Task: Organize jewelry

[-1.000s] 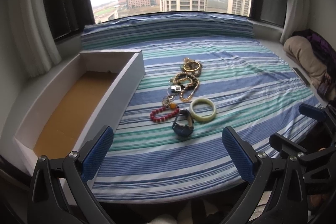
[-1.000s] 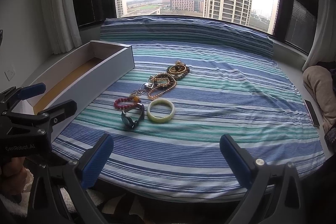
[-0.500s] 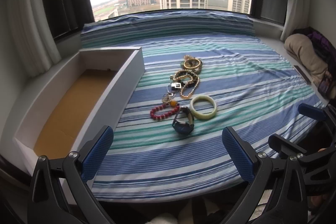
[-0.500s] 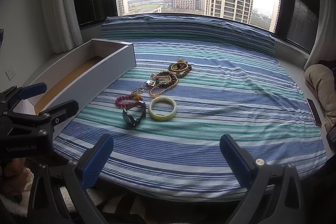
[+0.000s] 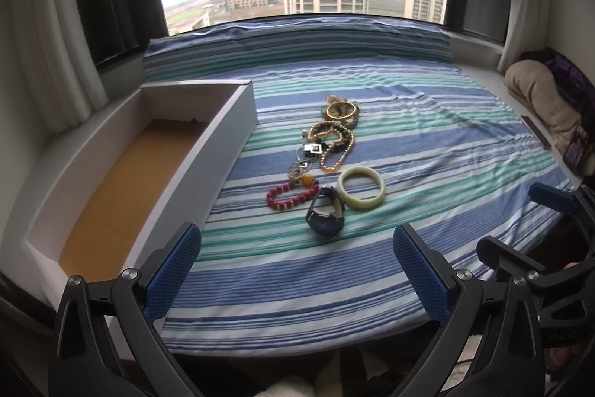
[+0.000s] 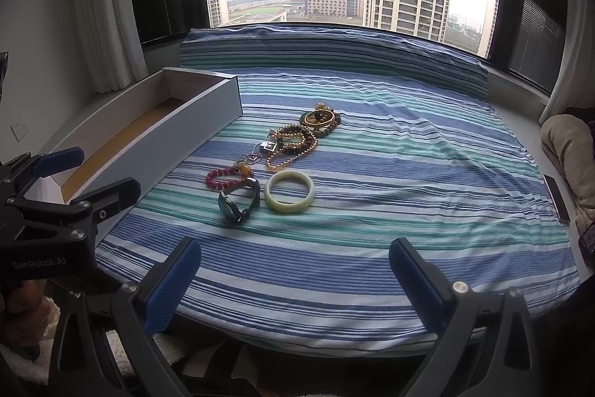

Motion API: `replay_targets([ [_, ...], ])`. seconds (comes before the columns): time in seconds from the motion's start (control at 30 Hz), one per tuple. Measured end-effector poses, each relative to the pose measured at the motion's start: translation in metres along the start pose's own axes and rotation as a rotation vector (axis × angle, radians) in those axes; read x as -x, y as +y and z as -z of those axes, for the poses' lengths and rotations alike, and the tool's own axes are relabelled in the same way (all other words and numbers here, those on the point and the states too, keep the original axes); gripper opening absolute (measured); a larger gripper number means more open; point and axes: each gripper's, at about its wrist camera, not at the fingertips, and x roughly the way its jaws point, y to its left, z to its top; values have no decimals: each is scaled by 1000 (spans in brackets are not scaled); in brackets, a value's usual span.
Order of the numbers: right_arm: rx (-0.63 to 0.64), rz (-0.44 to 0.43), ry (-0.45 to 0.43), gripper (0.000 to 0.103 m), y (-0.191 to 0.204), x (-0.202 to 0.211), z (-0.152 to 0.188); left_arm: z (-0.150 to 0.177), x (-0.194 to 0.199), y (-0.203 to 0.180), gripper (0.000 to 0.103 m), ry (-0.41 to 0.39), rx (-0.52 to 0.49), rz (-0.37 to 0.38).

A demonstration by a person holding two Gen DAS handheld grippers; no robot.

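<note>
Jewelry lies in a line on the striped cloth: a dark wristwatch [image 5: 325, 214] [image 6: 238, 201], a pale green bangle [image 5: 361, 187] [image 6: 289, 191], a red bead bracelet [image 5: 291, 196] [image 6: 222, 178], gold bead necklaces [image 5: 332, 146] [image 6: 292, 146] and a gold round piece [image 5: 340, 109] [image 6: 320, 118]. A long white drawer box [image 5: 186, 170] [image 6: 178, 133] with a brown bottom stands to the left. My left gripper [image 5: 297, 270] is open and empty, short of the watch. My right gripper [image 6: 293, 278] is open and empty near the front edge.
The striped cloth [image 5: 427, 151] [image 6: 409, 173] covers a window-seat platform. A beige cushion and dark items [image 5: 539, 99] [image 6: 569, 151] lie at the right. The window is behind. The left gripper shows at the left of the right wrist view [image 6: 67, 199].
Both grippers have moved slightly forward toward the jewelry; the items sit a bit closer and lower in both views. Nothing has been grasped.
</note>
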Motion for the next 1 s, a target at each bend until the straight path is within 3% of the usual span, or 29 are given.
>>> replay_targets([
  [0.33,-25,5,6,103,-6,-3,3,2,-3,14,103,27,40,-16],
  [1.0,-30,11,19,103,-9,-6,7,5,-13,-1,103,63,-4,19],
])
